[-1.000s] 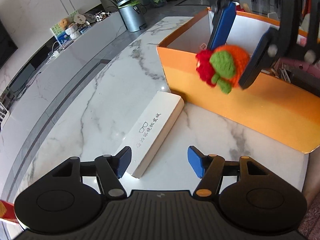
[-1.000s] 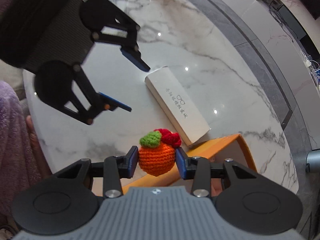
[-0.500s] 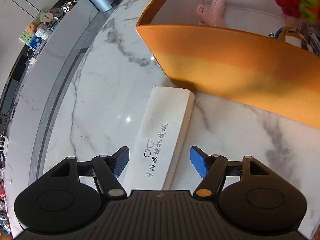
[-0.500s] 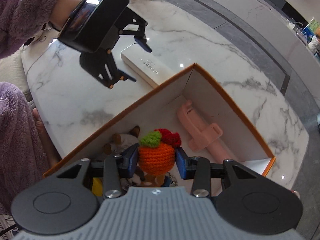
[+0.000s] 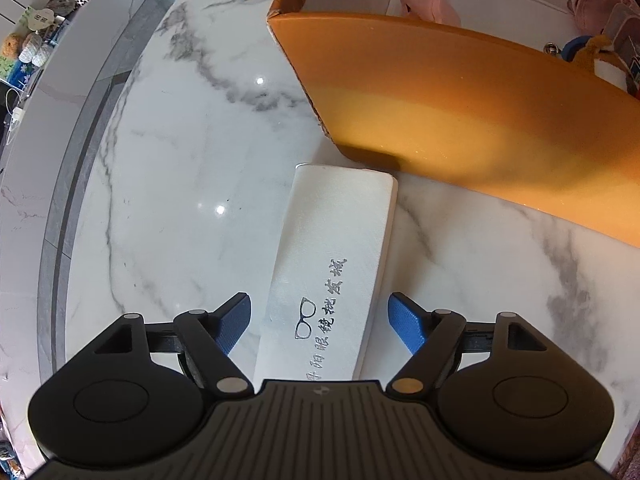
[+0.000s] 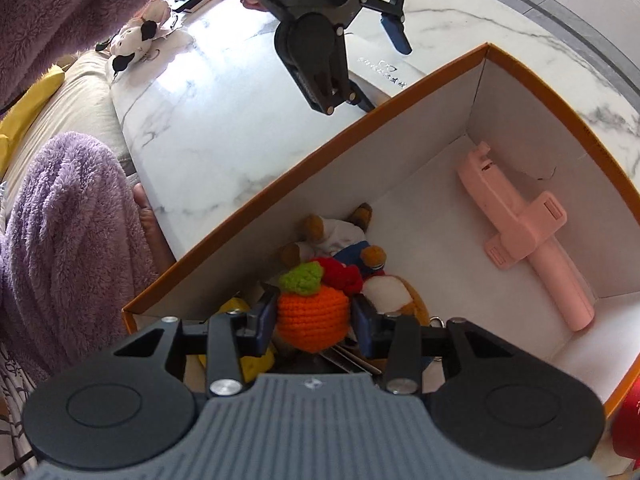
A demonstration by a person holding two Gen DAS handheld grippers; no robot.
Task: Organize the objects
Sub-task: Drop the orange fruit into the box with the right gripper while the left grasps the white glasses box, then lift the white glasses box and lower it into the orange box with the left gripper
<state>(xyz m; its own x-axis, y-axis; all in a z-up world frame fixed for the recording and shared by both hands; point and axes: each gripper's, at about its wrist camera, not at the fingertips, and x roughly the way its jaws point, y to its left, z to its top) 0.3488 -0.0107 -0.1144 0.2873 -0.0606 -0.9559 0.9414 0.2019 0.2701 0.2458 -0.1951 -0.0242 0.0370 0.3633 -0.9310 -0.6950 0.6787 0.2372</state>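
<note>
While the right gripper (image 6: 314, 318) is clamped on the crocheted orange (image 6: 312, 316), its 2 blue pads pressing the orange body from either side, it sits over the near end of the orange box (image 6: 400, 96), inside the box's walls. That knitted fruit, with a green leaf and red tuft on top, hangs above a small pile at that end of the box: a plush bear (image 6: 340, 240) in white and blue, a yellow item (image 6: 240, 308) and some flat dark things whose nature I cannot tell. Farther along the white floor of the box lies a pink handle-shaped gadget (image 6: 516, 232), well apart from the pile.

Just outside the box's long wall, on the marble table (image 5: 180, 160), the left gripper (image 5: 320, 320) is spread wide with nothing between its 2 blue fingers (image 5: 234, 320) except air and the white glasses case (image 5: 336, 264) below. The case lies flat on the table, its far end touching or nearly touching the base of the box near a corner, and its near end runs between the 2 fingers, which stand either side of it without touching. It carries a printed spectacles emblem and a line of characters.

Away from the box, beyond the table's far edge in the right wrist view, a black-and-white plush toy (image 6: 132, 40) rests on a pale cushion.
</note>
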